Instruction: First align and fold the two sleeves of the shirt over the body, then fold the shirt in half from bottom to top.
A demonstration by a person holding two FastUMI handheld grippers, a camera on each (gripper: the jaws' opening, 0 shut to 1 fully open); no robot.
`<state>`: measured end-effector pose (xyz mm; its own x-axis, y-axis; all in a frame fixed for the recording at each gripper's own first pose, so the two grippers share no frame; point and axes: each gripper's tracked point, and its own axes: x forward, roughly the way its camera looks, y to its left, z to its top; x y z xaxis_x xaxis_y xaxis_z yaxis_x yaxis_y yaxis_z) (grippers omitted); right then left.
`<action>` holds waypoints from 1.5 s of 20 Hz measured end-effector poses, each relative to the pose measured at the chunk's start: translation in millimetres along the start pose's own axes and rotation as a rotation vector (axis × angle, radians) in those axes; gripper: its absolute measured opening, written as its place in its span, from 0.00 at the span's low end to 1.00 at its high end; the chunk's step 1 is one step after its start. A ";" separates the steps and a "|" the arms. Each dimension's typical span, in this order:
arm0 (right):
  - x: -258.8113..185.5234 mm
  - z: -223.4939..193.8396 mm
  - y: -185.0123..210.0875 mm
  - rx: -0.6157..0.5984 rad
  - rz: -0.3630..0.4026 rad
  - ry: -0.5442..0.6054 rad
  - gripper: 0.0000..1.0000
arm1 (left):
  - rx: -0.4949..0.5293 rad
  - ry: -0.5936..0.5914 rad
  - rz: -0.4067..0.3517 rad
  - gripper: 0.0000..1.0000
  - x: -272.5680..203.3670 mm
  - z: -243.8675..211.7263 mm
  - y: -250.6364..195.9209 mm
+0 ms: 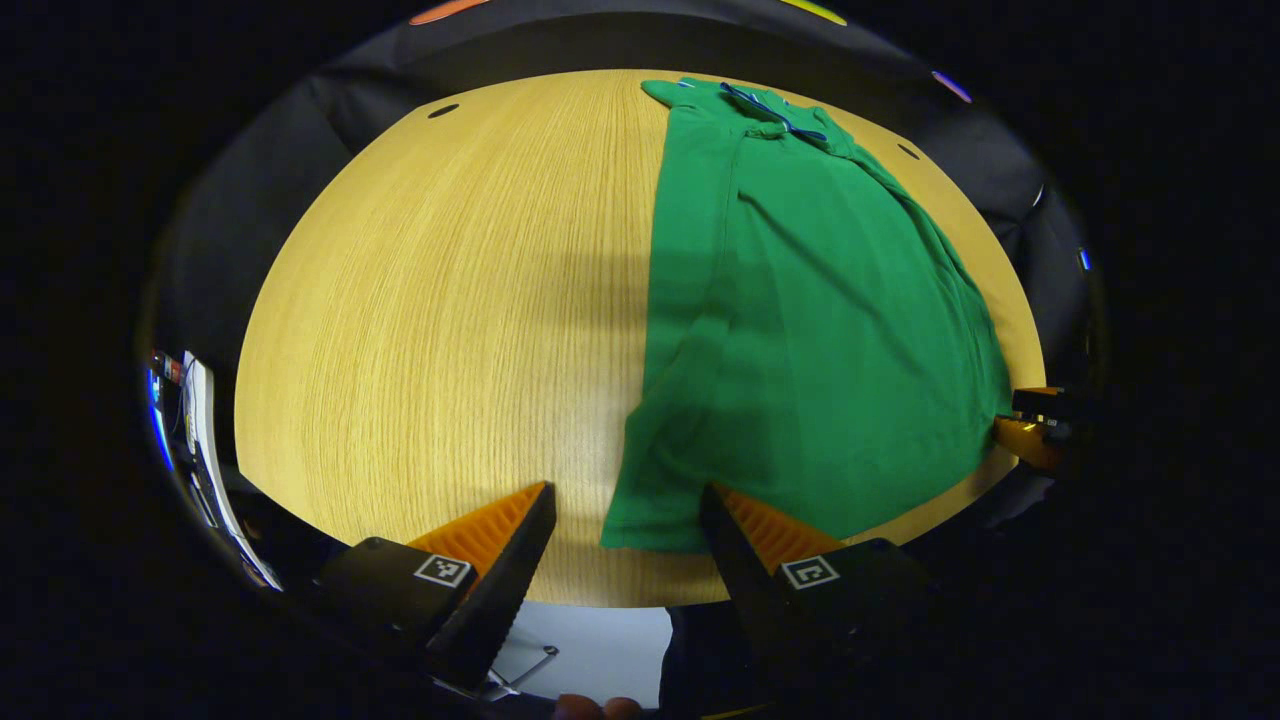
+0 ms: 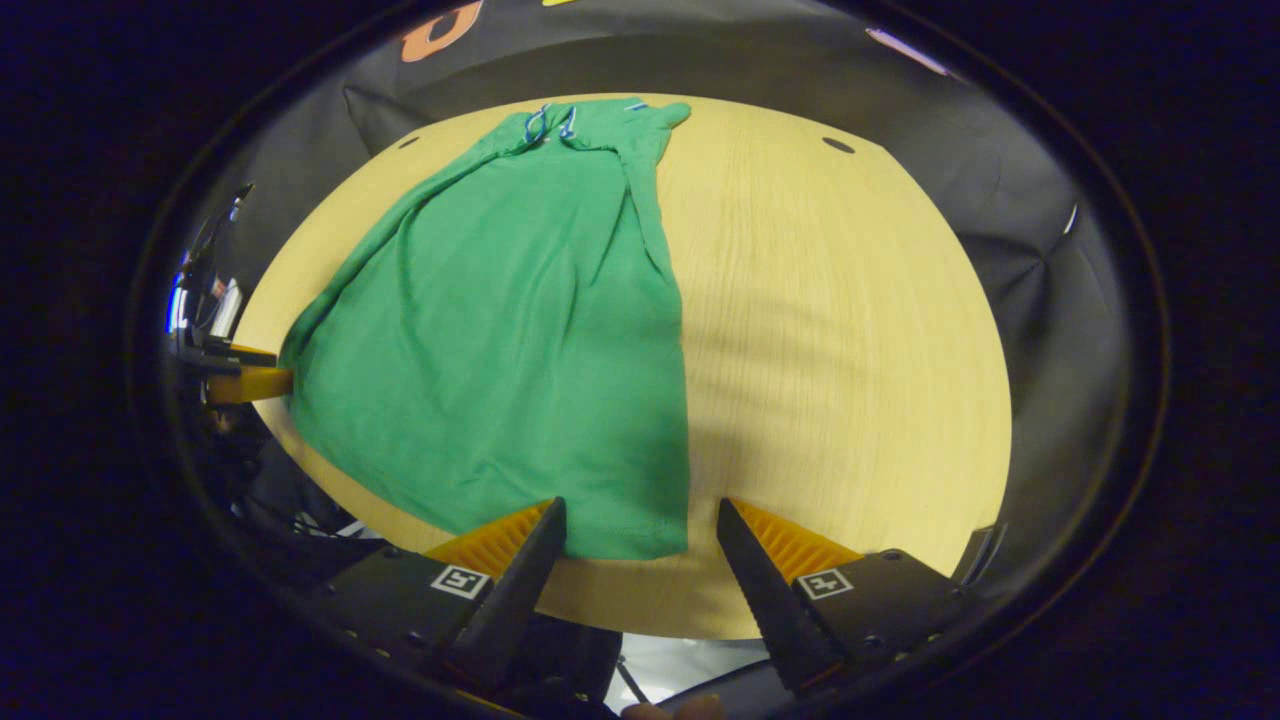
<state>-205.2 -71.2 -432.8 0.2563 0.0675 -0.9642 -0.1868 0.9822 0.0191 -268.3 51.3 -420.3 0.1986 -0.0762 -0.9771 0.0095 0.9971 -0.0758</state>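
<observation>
- Green cloth lies between our two grippers: the shirt (image 1: 810, 330) is spread flat on the wooden table (image 1: 440, 300), its hem along the near edge and its collar (image 1: 775, 108) up toward the far edge.
- In the left gripper view, our left gripper (image 1: 625, 520) has its jaws spread wide, straddling the shirt's near left hem corner and pinching nothing.
- In the right gripper view, our right gripper (image 2: 640, 535) is likewise spread, with the near right hem corner lying in the gap between its fingers.
- Further up, both sleeves appear already folded in over the body, so we judge the bottom-to-top fold is the step in hand.
- Risks as we see them: a jaw could close on the top layer alone and leave the layer beneath behind, so the hem would split as we lift.
- If one hand rises or travels faster than the other, the fold would skew and the hem would miss the shoulders.
- Dragging the cloth forward could undo the tucked sleeves, and the near edge of the table gives little room to slip a finger under.
</observation>
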 end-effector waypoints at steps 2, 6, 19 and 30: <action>-0.1 -0.5 0.7 -0.003 0.001 0.008 0.95 | -0.009 0.002 0.007 0.96 -0.3 -1.1 -1.1; -0.6 -0.8 3.4 -0.013 0.010 0.030 0.88 | -0.016 0.014 0.010 0.90 -1.1 -1.8 -5.0; -4.5 -0.1 14.3 0.030 0.081 0.071 0.02 | 0.028 0.105 -0.137 0.04 -5.2 -16.9 -39.3; -39.3 34.5 3.4 0.089 0.127 -0.026 0.02 | -0.085 0.039 -0.289 0.04 -59.3 18.8 -46.6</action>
<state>-183.2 -64.5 -385.7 0.2604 0.1959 -0.9454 -0.1347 0.9770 0.1654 -262.1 9.4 -355.0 0.1619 -0.3581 -0.9195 -0.0223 0.9303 -0.3662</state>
